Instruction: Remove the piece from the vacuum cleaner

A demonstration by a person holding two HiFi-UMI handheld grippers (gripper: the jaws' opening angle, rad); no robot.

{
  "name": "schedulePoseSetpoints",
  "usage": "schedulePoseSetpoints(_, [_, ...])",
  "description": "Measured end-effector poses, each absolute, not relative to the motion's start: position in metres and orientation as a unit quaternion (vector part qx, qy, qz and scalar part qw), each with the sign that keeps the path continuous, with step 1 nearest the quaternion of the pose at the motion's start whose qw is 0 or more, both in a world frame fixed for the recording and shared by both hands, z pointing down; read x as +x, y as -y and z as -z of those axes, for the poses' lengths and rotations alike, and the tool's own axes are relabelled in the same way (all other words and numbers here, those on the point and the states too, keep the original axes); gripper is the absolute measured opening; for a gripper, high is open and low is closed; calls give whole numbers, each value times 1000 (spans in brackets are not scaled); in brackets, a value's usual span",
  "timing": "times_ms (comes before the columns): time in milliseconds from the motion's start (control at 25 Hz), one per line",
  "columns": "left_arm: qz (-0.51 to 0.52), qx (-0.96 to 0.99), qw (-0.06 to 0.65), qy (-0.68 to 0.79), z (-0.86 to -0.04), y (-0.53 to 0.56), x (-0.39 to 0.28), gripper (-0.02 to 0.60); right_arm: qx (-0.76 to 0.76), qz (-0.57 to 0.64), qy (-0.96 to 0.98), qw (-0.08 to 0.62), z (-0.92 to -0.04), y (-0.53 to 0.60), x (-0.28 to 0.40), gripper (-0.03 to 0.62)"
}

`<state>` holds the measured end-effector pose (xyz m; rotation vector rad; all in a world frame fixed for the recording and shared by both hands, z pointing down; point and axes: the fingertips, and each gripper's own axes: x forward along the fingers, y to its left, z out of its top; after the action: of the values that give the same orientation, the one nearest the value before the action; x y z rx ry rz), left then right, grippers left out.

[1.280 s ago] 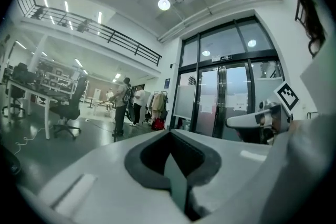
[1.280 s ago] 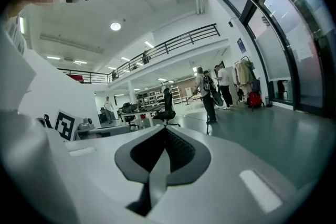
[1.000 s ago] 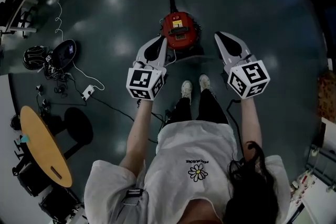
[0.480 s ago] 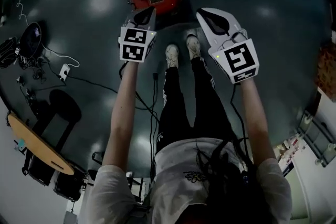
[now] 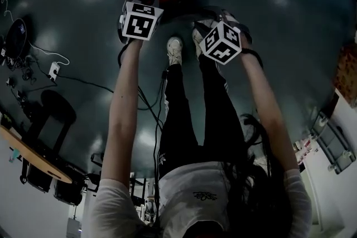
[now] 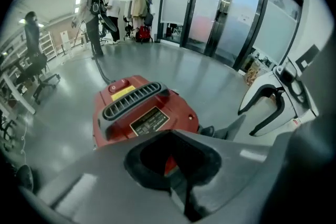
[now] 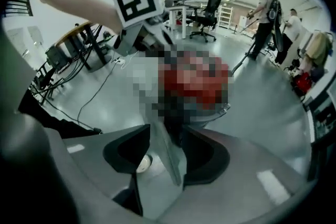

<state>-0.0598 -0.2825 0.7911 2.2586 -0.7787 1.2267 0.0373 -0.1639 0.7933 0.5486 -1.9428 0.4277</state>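
Red vacuum cleaner (image 6: 142,113) — left gripper (image 6: 171,137) closed, near.

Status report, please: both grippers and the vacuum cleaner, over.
Left gripper jaws shut, empty; right gripper jaws apart, empty. Red vacuum cleaner on floor just ahead of left, not gripped. Nothing between.

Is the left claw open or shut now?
Shut. In the left gripper view the left claw has its tips touching and clamps nothing; the red vacuum cleaner sits beyond it.
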Motion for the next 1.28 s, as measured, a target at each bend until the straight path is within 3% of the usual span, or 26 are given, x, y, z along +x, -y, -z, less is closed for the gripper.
schedulePoseSetpoints(200, [-451,817,225,280,-799,280,-56,3,168,-188,781,571,-844,151,41,233])
schedulePoseSetpoints(240, [-455,817,218,277,-798,279,-53,3,170,-186,771,585,-853,149,45,211])
schedulePoseSetpoints(320, [-462,819,208,270,-799,275,-49,3,175,-173,750,614,-867,145,53,86])
schedulePoseSetpoints(440, [-457,823,209,267,-801,274,-50,3,176,-171,739,627,-872,139,51,47])
schedulePoseSetpoints(1280, [-454,816,223,281,-797,279,-57,3,162,-184,765,596,-868,82,28,37])
